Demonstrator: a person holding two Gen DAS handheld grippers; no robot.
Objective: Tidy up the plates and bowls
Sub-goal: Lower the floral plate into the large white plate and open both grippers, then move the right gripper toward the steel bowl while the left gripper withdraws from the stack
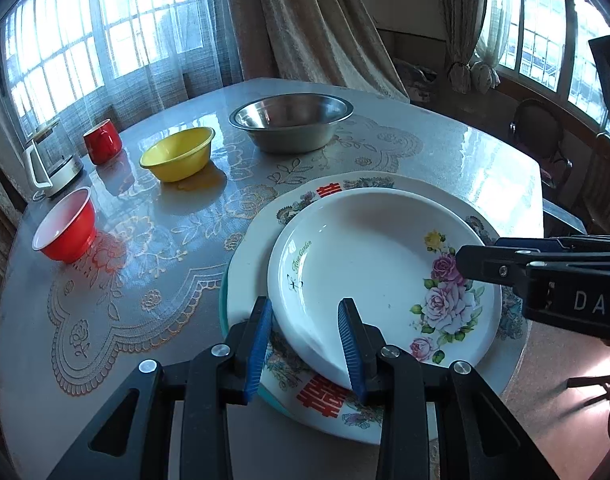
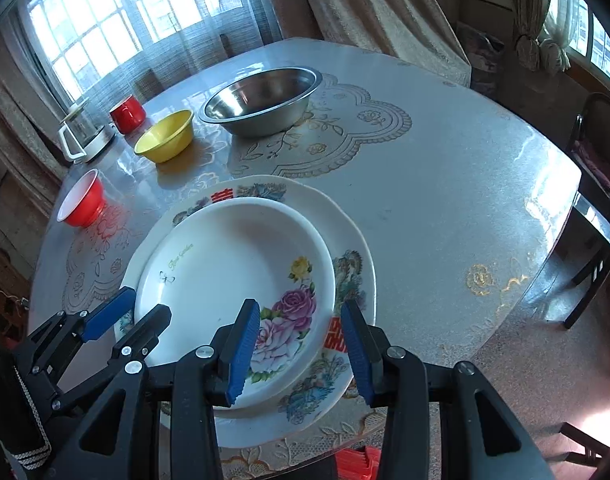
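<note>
The rose plate [image 1: 369, 264] sits nested on the larger plate [image 1: 249, 264]; the left gripper [image 1: 305, 344] and right gripper [image 2: 301, 354] both gape wide, seemingly straddling its near rim.

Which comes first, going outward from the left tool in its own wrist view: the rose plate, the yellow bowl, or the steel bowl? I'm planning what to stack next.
From the left tool, which is open:
1. Rose plate: right at the fingertips, stacked on the larger patterned plate.
2. Yellow bowl: farther back, to the left.
3. Steel bowl: farthest, at the back centre.
</note>
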